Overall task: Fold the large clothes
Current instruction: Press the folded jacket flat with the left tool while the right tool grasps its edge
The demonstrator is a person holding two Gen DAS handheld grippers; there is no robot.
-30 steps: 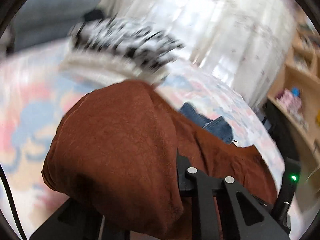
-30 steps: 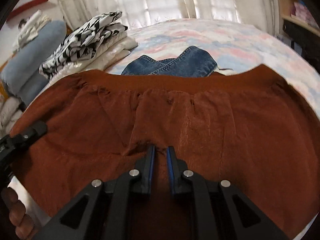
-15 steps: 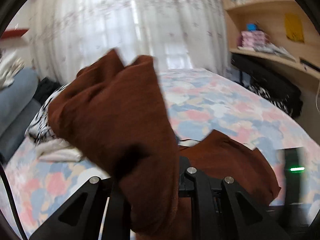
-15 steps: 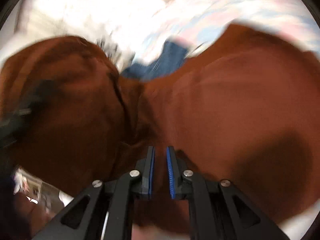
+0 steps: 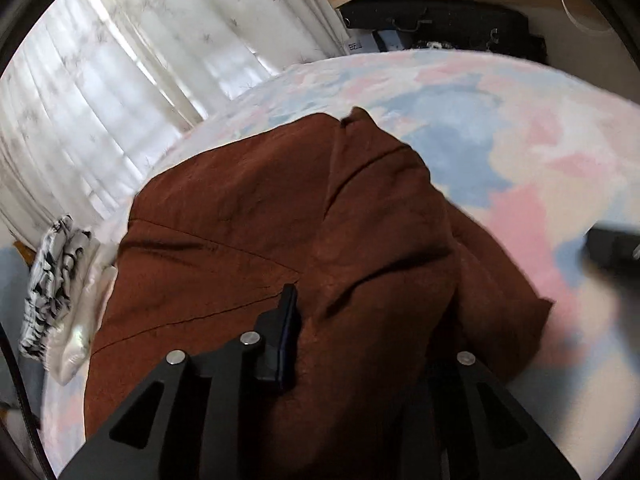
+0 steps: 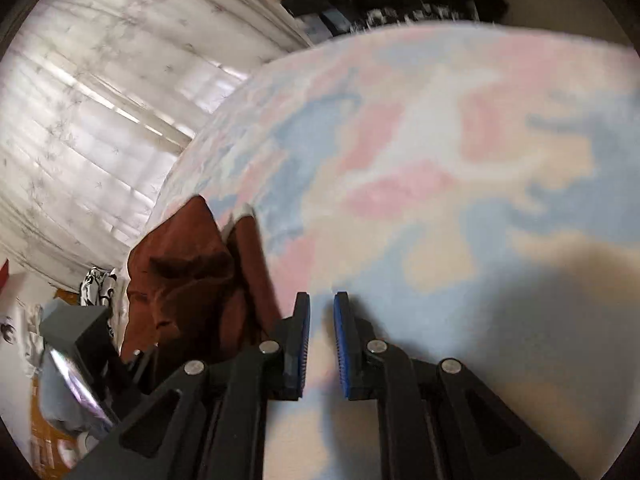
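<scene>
Rust-brown garment [image 5: 280, 240] drapes over left tongs [image 5: 360, 320]; right tongs [image 6: 321, 320] empty.

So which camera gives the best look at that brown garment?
The left wrist view: the brown garment fills its middle, folds visible. The right wrist view catches only a bunched part at its left edge.

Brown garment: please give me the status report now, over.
Right gripper open, empty, above bedspread. Left gripper half buried in brown garment, jaws' grip unclear. Garment bunched on bedspread.
</scene>
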